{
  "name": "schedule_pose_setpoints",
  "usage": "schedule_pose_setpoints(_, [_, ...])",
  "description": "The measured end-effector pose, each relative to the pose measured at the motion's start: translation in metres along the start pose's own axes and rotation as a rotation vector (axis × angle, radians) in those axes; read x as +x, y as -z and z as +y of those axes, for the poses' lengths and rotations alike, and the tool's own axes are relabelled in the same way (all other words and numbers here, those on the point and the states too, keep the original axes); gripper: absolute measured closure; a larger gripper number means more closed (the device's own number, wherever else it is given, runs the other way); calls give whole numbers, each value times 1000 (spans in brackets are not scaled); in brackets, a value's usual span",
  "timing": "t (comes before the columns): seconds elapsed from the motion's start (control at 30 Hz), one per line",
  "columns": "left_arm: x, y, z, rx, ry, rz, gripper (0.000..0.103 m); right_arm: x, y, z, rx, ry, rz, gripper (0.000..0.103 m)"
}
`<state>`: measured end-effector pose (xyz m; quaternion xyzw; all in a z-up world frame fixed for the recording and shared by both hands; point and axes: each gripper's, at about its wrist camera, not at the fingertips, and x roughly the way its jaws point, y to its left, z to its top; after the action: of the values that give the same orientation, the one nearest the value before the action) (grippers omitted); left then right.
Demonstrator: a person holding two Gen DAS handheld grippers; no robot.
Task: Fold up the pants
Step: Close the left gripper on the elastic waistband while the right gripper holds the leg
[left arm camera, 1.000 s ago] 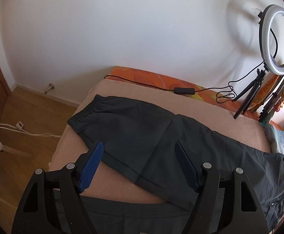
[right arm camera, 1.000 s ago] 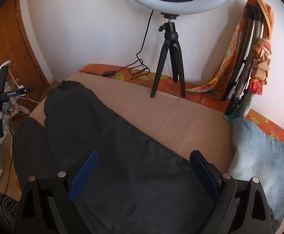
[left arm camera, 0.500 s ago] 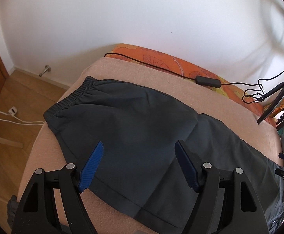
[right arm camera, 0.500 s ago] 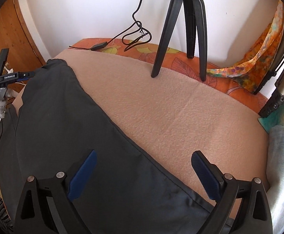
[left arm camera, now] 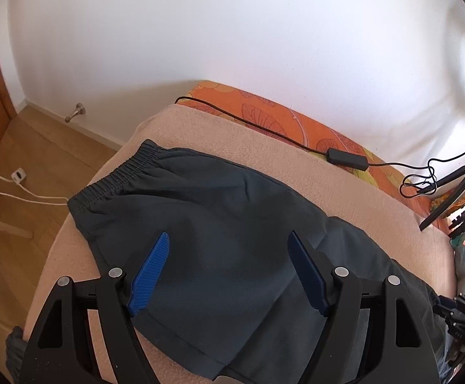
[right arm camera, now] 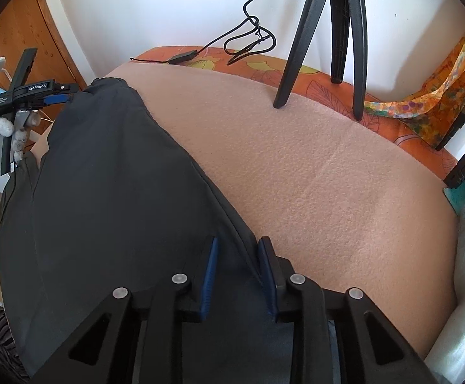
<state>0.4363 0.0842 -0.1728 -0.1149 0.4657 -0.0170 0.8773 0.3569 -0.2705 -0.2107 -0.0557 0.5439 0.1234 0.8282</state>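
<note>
Pants (left arm camera: 219,224) flat, waistband twd bed's left end; left gripper (left arm camera: 229,268) spread above; right gripper (right arm camera: 237,275) pinching pants edge.

Pants (left arm camera: 219,224) on blanket (right arm camera: 328,172), tripod (right arm camera: 334,32) seemingly behind

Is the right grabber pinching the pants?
Touching. The right wrist view shows the right gripper narrowed onto the dark pants' edge, fabric between its pads.

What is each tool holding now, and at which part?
The right tool is nearly closed around the far side edge of the dark pants, though a firm pinch cannot be confirmed. The left tool is open above the pants, holding nothing.
</note>
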Motion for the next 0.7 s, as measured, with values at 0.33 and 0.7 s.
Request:
schedule_pose_setpoints(0.33, [16, -24, 2, -135, 52, -1, 26, -90, 29, 54, -61, -31, -152, 103])
schedule_pose_setpoints(0.7, [58, -23, 4, -242, -6, 78, 26, -95, 84, 119, -229, -46, -86, 103])
